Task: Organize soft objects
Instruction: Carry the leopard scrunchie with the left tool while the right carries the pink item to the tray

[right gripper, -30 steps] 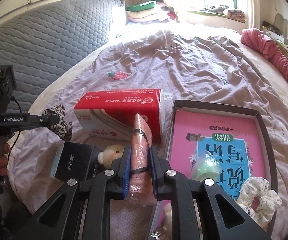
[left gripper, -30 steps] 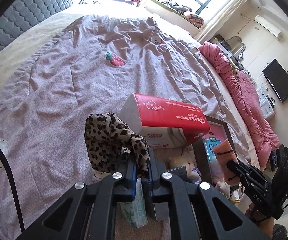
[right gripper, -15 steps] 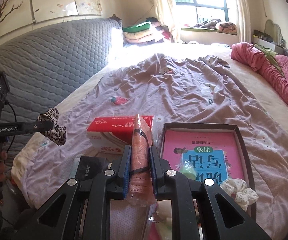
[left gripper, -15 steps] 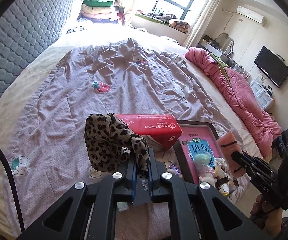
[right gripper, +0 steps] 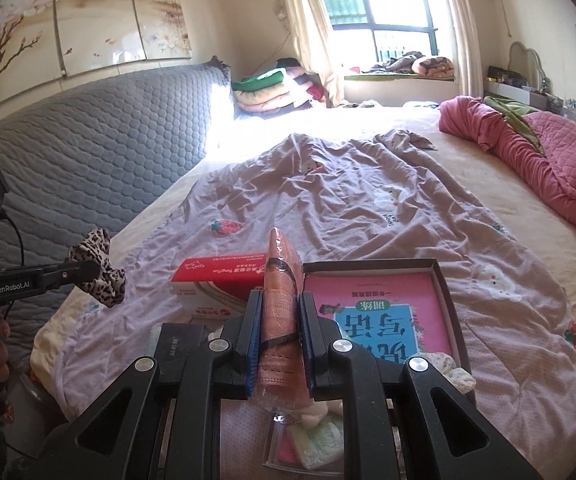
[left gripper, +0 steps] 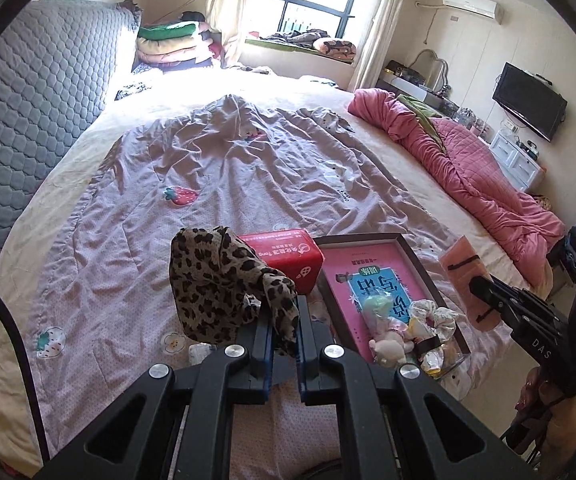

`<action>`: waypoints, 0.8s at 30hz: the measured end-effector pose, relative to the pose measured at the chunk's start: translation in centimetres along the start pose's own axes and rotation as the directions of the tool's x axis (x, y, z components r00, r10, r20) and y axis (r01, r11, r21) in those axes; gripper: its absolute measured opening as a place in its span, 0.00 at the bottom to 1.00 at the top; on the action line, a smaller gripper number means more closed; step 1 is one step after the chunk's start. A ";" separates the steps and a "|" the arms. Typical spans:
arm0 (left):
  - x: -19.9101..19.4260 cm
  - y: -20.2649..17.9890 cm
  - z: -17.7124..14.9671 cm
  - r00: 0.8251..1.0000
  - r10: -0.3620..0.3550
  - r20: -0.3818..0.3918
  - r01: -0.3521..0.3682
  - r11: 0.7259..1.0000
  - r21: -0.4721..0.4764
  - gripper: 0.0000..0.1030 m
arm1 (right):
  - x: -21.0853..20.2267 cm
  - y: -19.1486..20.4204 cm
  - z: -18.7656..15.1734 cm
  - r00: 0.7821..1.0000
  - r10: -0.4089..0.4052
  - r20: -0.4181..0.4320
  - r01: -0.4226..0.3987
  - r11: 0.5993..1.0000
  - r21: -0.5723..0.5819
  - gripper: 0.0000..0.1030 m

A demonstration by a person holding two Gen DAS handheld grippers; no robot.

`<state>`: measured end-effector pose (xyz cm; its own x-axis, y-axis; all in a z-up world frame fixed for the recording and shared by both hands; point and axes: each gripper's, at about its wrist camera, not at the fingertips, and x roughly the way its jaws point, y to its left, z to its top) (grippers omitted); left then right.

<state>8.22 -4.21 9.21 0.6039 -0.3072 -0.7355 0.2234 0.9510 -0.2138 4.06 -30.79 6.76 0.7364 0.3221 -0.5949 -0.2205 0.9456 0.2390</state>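
Sunlight pours through the far window (left gripper: 312,4) onto the bed (left gripper: 192,92); grey quilted headboard (left gripper: 28,120) left, wall television (left gripper: 528,100) right, painted panels (right gripper: 68,12) above the headboard.

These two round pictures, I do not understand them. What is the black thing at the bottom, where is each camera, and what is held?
There is no robot here. A person holds one hand-held gripper in each hand, and a wide-angle camera on each looks forward along its two black fingers. That is why the pictures are round.

The left wrist view shows the left hand-held gripper shut on a leopard-print scrunchie. At its right edge you also see the other tool from outside.

The right wrist view shows the right hand-held gripper shut on a wrapped pack of peach-coloured face masks.

Both are held above a bed with a lilac quilt. On the quilt lie a red tissue box and a shallow dark box with a pink lining, which holds a floral scrunchie and small soft toys.
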 end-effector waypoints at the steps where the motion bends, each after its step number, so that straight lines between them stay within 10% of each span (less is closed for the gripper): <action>1: -0.1 -0.5 -0.1 1.000 -0.003 0.001 0.003 1.000 0.008 0.09 | -0.4 -0.3 0.0 1.000 -0.005 0.007 0.005 1.000 0.004 0.17; 24: 2.9 -11.8 -1.3 0.987 -0.142 -0.074 0.154 0.970 0.191 0.09 | -4.7 -7.8 -1.5 0.991 -0.123 0.054 0.116 0.985 0.125 0.17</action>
<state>6.31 -16.24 8.76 0.5079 -0.4355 -0.7432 0.4551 0.8682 -0.1978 1.36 -39.63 6.48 0.7915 0.2000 -0.5776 -0.0521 0.9636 0.2622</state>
